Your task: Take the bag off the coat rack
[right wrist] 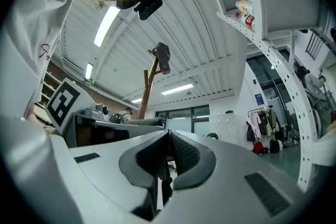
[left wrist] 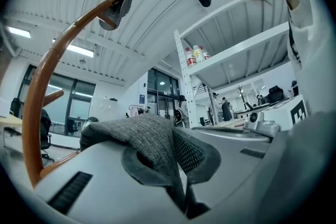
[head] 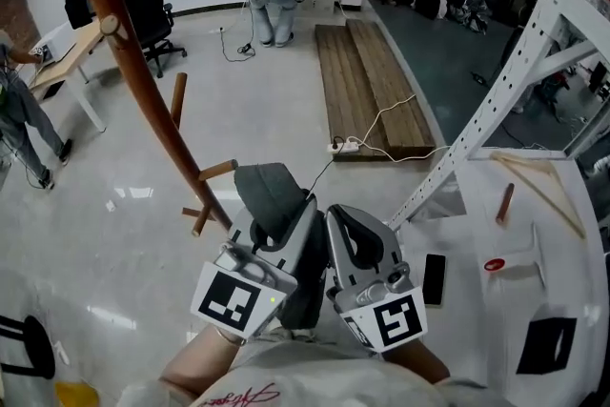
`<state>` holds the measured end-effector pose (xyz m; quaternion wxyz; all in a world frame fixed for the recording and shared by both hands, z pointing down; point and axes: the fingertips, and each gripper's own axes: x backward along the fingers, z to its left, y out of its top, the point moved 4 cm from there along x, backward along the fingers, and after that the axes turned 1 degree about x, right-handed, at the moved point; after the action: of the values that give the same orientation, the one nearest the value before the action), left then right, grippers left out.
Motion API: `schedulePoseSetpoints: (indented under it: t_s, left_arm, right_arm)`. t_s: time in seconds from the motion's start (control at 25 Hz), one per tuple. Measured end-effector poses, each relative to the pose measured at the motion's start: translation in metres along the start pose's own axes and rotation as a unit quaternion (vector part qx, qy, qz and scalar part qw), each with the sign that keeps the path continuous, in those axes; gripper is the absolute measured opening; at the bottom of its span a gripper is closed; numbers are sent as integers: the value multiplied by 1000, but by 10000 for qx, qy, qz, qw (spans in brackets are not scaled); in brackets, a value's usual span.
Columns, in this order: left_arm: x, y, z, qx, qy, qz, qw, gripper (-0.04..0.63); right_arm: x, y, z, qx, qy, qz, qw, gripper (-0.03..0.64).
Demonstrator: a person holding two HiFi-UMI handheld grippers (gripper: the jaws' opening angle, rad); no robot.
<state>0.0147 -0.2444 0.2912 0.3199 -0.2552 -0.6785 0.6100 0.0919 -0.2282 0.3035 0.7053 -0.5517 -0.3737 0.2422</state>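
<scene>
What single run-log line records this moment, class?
left tool: shut on grey bag | right tool: shut, empty | grey bag: close to coat rack

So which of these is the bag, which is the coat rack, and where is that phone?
grey bag (head: 272, 191), head view, on the middle of its bunched grey fabric.
coat rack (head: 151, 105), head view, midway along its curved brown pole.
phone (head: 434, 279), head view, centre of its dark face.

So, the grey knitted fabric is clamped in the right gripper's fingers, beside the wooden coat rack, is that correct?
Not quite: it is the left gripper's fingers that clamp the grey fabric, as the left gripper view shows. The wooden coat rack is indeed beside it.
</scene>
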Motion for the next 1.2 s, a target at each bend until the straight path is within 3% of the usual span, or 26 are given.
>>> schedulePoseSetpoints:
  t_s: [0.64,0.88,1.2]
  left_arm:
    - [59,-2,-31,218,242,-26,9995,34]
    - [102,2,-40,339,228,-93,9991,34]
    - [179,9,-57,203,227,76,9995,34]
  right_arm:
    - [27,10,29,-94,198,-69,9997,20]
    - [42,16,69,-26,203,6,9998,20]
    - [73,34,142,-76,197,9,9998,20]
